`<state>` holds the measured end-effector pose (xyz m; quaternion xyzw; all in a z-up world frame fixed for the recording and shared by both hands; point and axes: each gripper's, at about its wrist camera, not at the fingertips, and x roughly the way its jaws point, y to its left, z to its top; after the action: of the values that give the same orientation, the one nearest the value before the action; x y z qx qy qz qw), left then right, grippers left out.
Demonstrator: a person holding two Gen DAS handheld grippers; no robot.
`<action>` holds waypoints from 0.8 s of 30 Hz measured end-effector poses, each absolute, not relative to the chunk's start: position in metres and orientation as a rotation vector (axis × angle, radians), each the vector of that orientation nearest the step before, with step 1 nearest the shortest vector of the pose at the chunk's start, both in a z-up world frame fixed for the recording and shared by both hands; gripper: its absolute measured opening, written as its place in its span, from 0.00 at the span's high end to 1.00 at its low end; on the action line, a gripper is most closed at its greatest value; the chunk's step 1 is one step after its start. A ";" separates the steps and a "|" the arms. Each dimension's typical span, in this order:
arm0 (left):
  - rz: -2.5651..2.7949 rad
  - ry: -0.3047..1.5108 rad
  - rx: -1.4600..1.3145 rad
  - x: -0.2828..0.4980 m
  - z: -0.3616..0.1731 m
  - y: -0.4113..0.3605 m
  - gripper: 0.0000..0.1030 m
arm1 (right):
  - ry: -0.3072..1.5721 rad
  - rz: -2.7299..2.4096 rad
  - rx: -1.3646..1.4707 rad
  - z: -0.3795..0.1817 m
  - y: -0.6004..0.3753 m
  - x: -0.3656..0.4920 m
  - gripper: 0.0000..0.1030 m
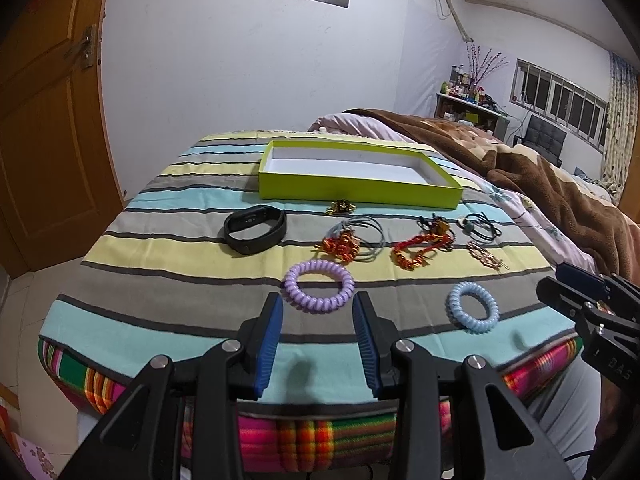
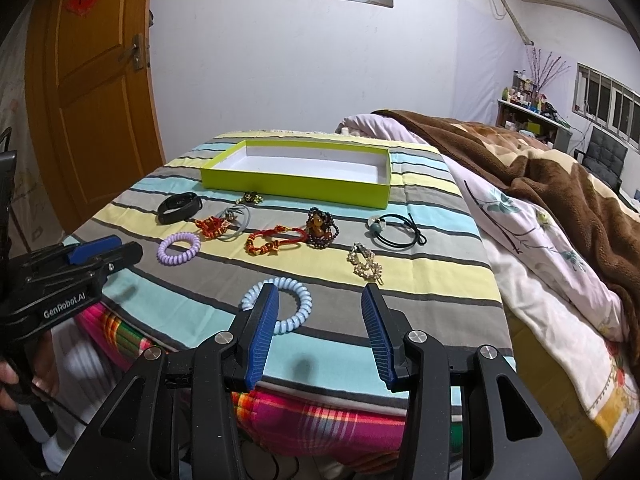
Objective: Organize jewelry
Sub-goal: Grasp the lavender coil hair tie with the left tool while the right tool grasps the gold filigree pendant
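Jewelry: spread on a striped cloth (image 1: pixel 168 280) over the counter, all on the near side of the box, none inside it.
Writing: "GenRobot.AI" in white on the left gripper's body, read in the right wrist view; a red paper with a black character on the wooden door (image 2: pixel 92 92), far left.
Box: lime-green shallow box (image 1: pixel 352 190) with a white inside, at the far end of the cloth; nothing lies in it.
Far row: a black smart band (image 1: pixel 256 229) on the left, a small gold piece (image 1: pixel 340 208) just beside the box's near wall, grey hair ties with a red-and-gold knot (image 1: pixel 354 240), a red cord bracelet (image 2: pixel 274 242), a dark bead bracelet (image 2: pixel 322 228), a black hair tie with a pale bead (image 2: pixel 394 230), a sparkly clip (image 2: pixel 366 264).
Near row: purple spiral hair tie (image 1: pixel 319 286) left, blue spiral hair tie (image 1: pixel 473 307) right (well apart).
Left gripper (image 1: pixel 318 338): jaws spread, holding nothing, just near of the purple tie.
Right gripper (image 2: pixel 318 334): jaws spread, holding nothing; its left finger covers part of the blue tie.
Around: a bed with a brown blanket (image 2: pixel 560 184) on the right.
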<state>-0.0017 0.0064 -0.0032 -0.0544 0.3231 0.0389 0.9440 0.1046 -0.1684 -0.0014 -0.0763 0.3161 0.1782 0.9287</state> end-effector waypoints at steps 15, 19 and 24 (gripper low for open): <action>0.114 0.750 -0.115 0.047 -0.029 0.021 0.70 | 0.679 0.345 -0.149 -0.012 -0.173 0.152 0.57; 0.107 0.768 -0.104 0.053 -0.034 0.018 0.76 | 0.692 0.345 -0.150 -0.015 -0.171 0.168 0.57; 0.115 0.766 -0.083 0.057 -0.035 0.016 0.84 | 0.741 0.346 -0.141 -0.025 -0.172 0.189 0.57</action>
<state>0.0569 0.0159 -0.0352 -0.0405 0.3735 0.0559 0.9250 0.1893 -0.1717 -0.0255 -0.0686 0.3600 0.1682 0.9151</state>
